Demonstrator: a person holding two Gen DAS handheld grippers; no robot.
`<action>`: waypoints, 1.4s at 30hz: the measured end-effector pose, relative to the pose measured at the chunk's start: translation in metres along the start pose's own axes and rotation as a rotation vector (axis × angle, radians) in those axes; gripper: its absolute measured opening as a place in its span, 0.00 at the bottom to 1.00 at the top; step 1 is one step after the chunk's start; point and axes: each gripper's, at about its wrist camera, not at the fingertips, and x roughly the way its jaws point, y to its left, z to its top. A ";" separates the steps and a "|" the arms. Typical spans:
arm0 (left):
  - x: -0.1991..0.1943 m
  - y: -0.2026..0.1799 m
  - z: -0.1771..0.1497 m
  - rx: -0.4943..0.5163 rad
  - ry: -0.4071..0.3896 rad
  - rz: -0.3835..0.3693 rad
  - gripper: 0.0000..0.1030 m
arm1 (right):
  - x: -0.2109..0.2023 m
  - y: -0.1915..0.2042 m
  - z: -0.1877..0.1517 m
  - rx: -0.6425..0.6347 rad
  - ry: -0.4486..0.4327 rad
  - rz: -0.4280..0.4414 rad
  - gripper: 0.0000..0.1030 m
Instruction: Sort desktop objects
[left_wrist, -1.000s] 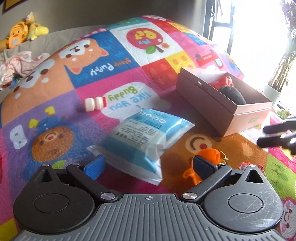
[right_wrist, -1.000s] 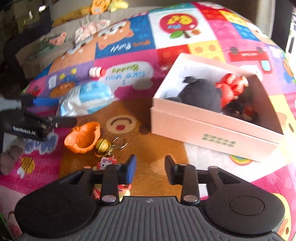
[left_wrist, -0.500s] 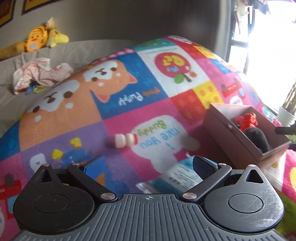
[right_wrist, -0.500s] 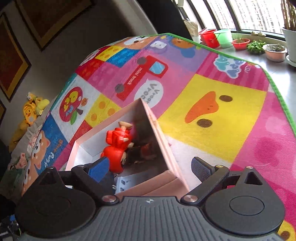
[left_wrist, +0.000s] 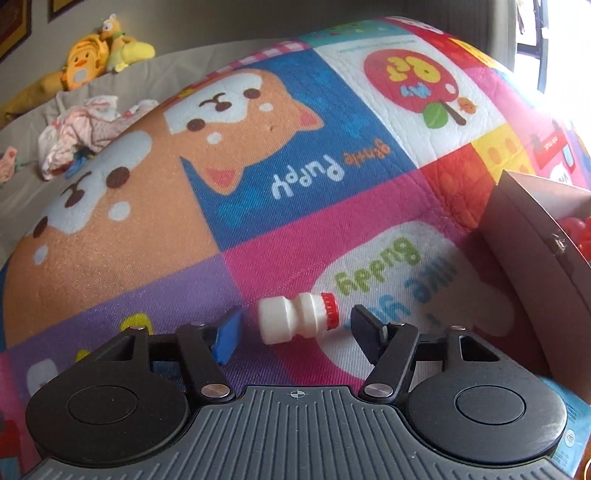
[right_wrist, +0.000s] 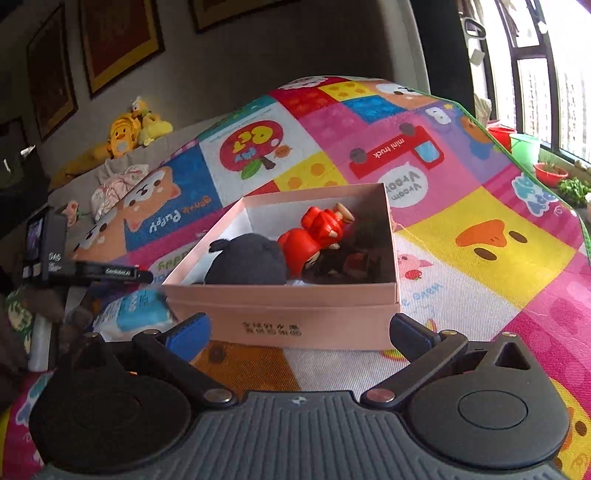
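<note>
My left gripper (left_wrist: 295, 328) is low over the play mat (left_wrist: 147, 240) with the small white bottle (left_wrist: 297, 317) lying on its side between its fingers, red cap pointing right toward the dark fingertip and flat base toward the blue one; the jaws are closing, but I can see a gap on each side, so neither pad is on it yet. This grip runs along the bottle's length, end to end, which I judge the weaker way to hold it: the cap is narrower than the body, so the bottle could pivot or squirt out toward the far side. To do it well I would keep the fingers level with the bottle's axis, low enough that the pads meet base and cap squarely without dragging on the mat, and close gently until both ends bear evenly before lifting. The pink box (right_wrist: 280, 317) sits to the right, its near corner showing at the edge of my left view, with a black plush (right_wrist: 247, 264) and a red figure (right_wrist: 314, 232) already inside, so there seems room for the bottle at the near left. My right gripper (right_wrist: 299, 332) hangs before the box's near wall, fingers spread wide with nothing in them; I would keep it clear of the box opening
</note>
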 end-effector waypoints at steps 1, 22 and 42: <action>-0.003 -0.001 0.000 0.017 -0.009 0.004 0.48 | -0.005 0.004 -0.004 -0.024 0.001 -0.007 1.00; -0.174 -0.079 -0.111 0.178 -0.023 -0.419 0.50 | -0.005 -0.067 -0.039 0.283 0.096 -0.231 1.00; -0.203 -0.055 -0.157 0.202 -0.003 -0.357 0.93 | -0.020 0.059 -0.058 -0.170 0.219 0.042 1.00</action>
